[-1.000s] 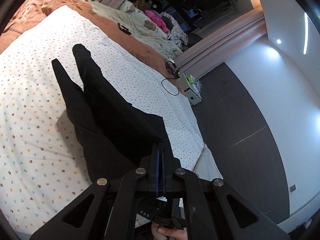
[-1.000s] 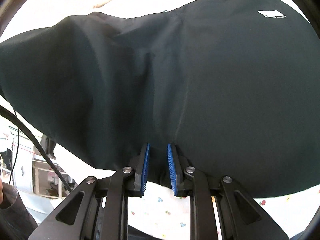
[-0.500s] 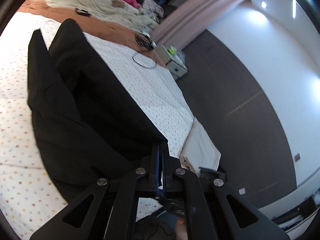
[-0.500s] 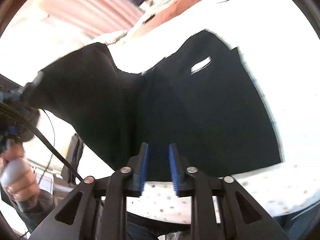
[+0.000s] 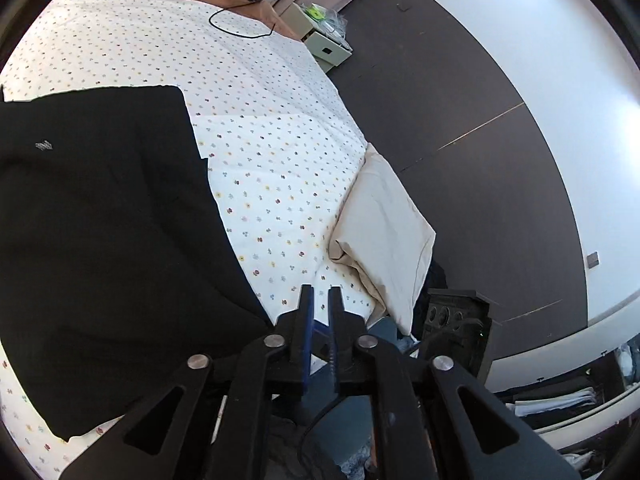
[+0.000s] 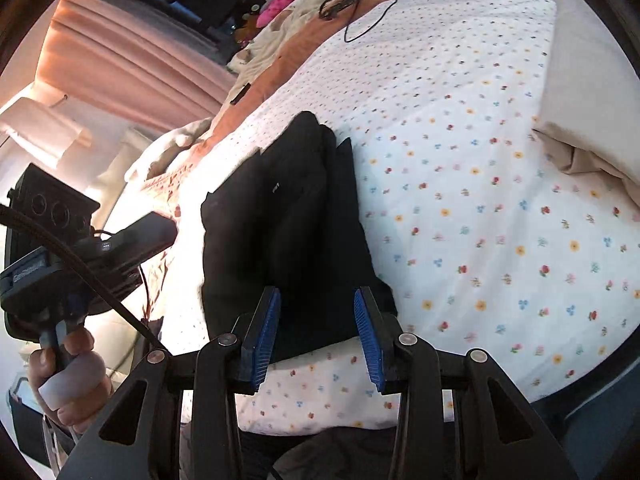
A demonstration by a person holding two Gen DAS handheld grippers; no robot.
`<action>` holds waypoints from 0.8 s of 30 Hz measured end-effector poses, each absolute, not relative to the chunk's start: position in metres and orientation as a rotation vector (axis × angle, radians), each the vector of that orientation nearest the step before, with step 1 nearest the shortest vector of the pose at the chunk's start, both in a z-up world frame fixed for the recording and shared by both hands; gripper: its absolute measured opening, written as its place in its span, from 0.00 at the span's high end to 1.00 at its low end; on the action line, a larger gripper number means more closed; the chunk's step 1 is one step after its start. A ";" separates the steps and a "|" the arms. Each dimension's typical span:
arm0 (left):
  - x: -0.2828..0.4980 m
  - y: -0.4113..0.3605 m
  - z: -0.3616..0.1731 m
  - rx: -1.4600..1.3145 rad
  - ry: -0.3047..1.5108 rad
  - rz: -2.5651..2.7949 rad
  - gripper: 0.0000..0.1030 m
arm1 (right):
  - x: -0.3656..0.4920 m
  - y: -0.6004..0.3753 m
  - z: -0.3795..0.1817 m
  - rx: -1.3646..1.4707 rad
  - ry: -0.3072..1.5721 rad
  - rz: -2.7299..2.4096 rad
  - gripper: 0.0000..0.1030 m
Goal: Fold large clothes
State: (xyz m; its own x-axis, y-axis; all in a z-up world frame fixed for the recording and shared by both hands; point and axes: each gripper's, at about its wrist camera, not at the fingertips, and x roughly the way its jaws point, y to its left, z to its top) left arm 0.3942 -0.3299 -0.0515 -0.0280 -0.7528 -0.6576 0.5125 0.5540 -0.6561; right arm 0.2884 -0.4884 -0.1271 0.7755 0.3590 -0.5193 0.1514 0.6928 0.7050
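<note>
A black garment (image 6: 288, 232) lies folded on the flower-print bed sheet (image 6: 480, 220). In the left wrist view it (image 5: 104, 248) fills the left side. My right gripper (image 6: 318, 300) is open and empty, its blue pads (image 6: 370, 336) spread just above the garment's near edge. My left gripper (image 5: 320, 300) is open by a narrow gap and empty, over the sheet to the right of the garment, touching no cloth. The left gripper's body and the hand holding it show at the left of the right wrist view (image 6: 60, 264).
A beige pillow (image 5: 384, 232) lies at the bed's corner, also in the right wrist view (image 6: 592, 92). A black cable loop (image 5: 240, 24) and a small device lie at the far end. A nightstand (image 5: 326, 44) stands beyond, on dark floor (image 5: 460, 120). Pink curtains (image 6: 128, 52) hang behind.
Both grippers have let go of the black garment, which dropped from hanging to lying folded on the sheet. The right jaws opened wide; the left jaws opened slightly and moved off to the right.
</note>
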 end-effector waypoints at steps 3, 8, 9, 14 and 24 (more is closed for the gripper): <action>0.397 -0.312 -0.046 -0.233 1.208 -0.988 0.91 | 0.284 -0.489 -0.120 0.819 0.667 0.134 0.39; 0.410 -0.257 -0.049 -0.287 1.184 -0.870 0.91 | 0.298 -0.480 -0.106 0.778 0.644 0.190 0.39; 0.414 -0.245 -0.051 -0.295 1.182 -0.846 0.91 | 0.305 -0.476 -0.106 0.766 0.644 0.198 0.39; 0.420 -0.193 -0.059 -0.317 1.169 -0.733 0.91 | 0.341 -0.460 -0.106 0.709 0.681 0.210 0.39; 0.428 -0.131 -0.086 -0.438 1.107 -0.600 0.00 | 0.409 -0.428 -0.103 0.634 0.831 0.190 0.39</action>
State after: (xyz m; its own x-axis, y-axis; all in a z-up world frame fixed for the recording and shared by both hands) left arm 0.4280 -0.1306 -0.0858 0.3177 -0.6463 -0.6939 0.2291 0.7624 -0.6052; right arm 0.4093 -0.4284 -0.1033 0.6698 0.3959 -0.6282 0.0829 0.8009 0.5931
